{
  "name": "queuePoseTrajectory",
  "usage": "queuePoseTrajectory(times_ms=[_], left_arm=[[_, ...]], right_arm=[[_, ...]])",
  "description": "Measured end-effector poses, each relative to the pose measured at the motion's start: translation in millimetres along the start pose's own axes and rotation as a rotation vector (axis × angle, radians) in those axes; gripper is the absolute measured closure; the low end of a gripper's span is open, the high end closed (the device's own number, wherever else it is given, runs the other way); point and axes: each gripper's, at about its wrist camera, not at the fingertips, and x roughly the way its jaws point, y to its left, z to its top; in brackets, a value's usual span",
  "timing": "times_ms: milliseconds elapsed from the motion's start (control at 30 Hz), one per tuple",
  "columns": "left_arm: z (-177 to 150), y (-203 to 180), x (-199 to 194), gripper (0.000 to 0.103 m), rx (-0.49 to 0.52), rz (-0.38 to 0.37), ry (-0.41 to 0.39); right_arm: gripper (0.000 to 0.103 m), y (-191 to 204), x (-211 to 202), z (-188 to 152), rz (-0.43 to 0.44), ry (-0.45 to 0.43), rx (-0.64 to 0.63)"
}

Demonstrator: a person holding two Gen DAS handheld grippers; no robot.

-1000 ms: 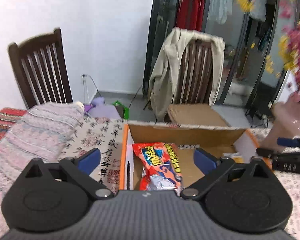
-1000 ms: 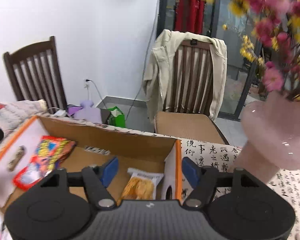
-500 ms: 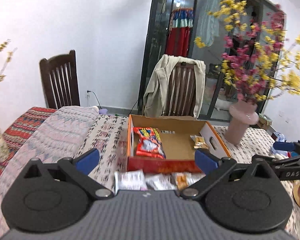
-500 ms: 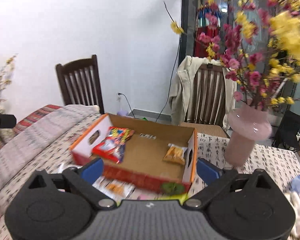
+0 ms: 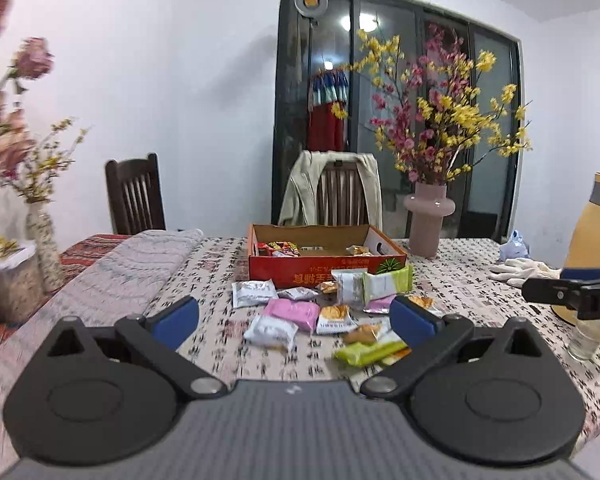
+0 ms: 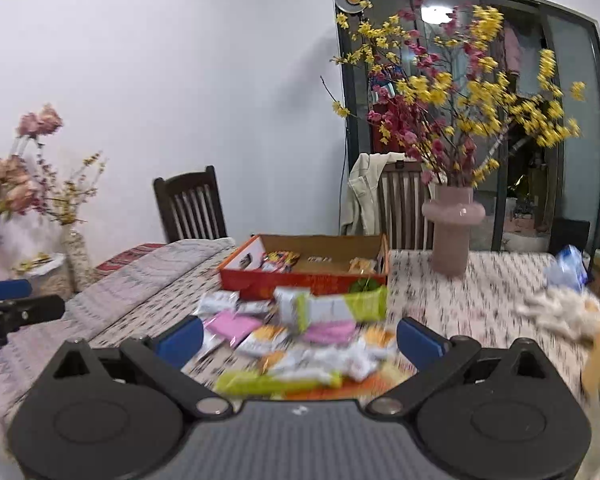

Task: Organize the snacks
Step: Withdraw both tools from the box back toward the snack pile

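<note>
An open red-and-orange cardboard box (image 5: pixel 324 270) (image 6: pixel 304 280) sits on the patterned tablecloth with a red snack bag (image 5: pixel 278 247) and a small yellow packet (image 5: pixel 358 251) inside. Several loose snack packets lie in front of it: a pink one (image 5: pixel 294 312), a silver one (image 5: pixel 253 292), a green one (image 5: pixel 386 283) and a lime one (image 5: pixel 370 352). My left gripper (image 5: pixel 294 322) is open and empty, held above the near side of the pile. My right gripper (image 6: pixel 298 338) is open and empty, also near the pile; that view is blurred.
A pink vase of flowers (image 5: pixel 428 218) (image 6: pixel 452 232) stands right of the box. A yellow jug (image 5: pixel 596 236), white gloves (image 5: pixel 524 270) and a glass (image 5: pixel 588 336) are at the right. A folded blanket (image 5: pixel 132 264) and flower vases (image 5: pixel 42 248) are at the left. Two chairs stand behind the table.
Both grippers have pulled back and up from over the box to the near side of the table, so the loose packets now show. Both stayed open and empty.
</note>
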Motion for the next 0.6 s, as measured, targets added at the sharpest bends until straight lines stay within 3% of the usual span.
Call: queuePoseTrajectory(times_ms=[200,300,400,600], left_arm=[[-55,-32,-48,0.000,0.095,0.025,-0.051],[-81,-43,-59,0.000,0.136,-0.035,-0.074],[-104,-43,-62,0.000,0.105,-0.056,-0.087],[-129,-44,-50,0.000,0.065,-0.047,0.008]], right_arm=[[0.000,6,-57,-61,-0.005,-0.043,0.077],[0.000,15,-79,-90,-0.055,-0.085,0.053],[0.000,24,-89,-119,-0.109,-0.114,-0.009],[0.000,49,-88,-167,-0.156,-0.070,-0.083]])
